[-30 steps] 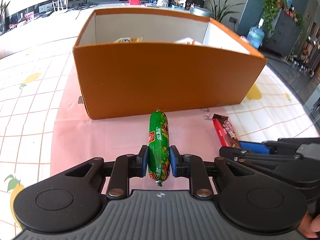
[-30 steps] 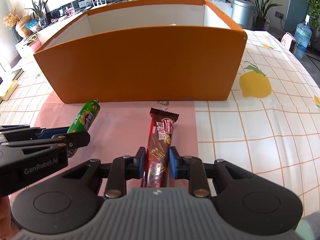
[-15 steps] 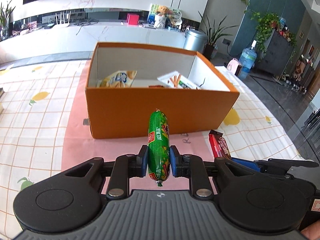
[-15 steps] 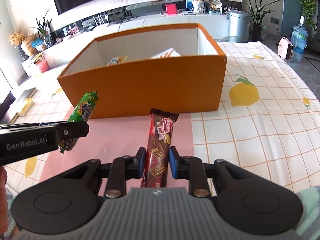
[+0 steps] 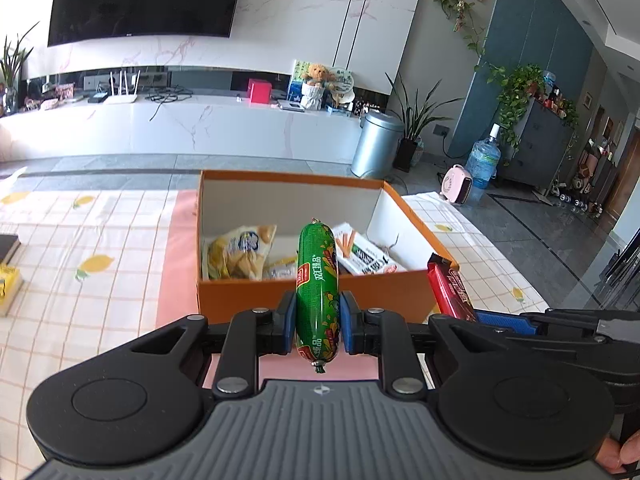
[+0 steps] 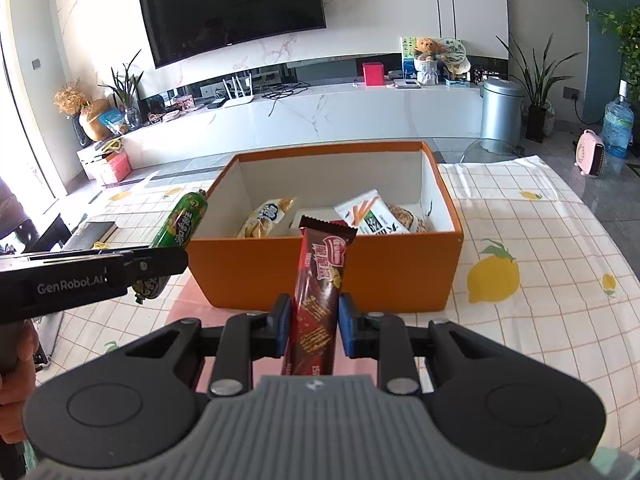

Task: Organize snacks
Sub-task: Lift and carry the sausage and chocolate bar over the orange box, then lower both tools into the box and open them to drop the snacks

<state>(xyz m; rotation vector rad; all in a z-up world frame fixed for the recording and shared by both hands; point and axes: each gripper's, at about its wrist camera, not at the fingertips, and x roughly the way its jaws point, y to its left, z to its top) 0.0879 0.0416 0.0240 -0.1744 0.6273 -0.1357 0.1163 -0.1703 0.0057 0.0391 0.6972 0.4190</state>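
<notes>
Our left gripper (image 5: 318,326) is clenched on the green sausage (image 5: 317,292) and our right gripper (image 6: 313,328) on the brown chocolate bar (image 6: 318,300) — both snacks held off the table, the orange box (image 6: 328,276) at twelve o'clock with packets inside

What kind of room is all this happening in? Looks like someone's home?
Most likely a home living room: a big wall-mounted television over a long white marble media console, potted plants, and a teddy bear on the console. The work happens at a table with a lemon-print tablecloth.
</notes>
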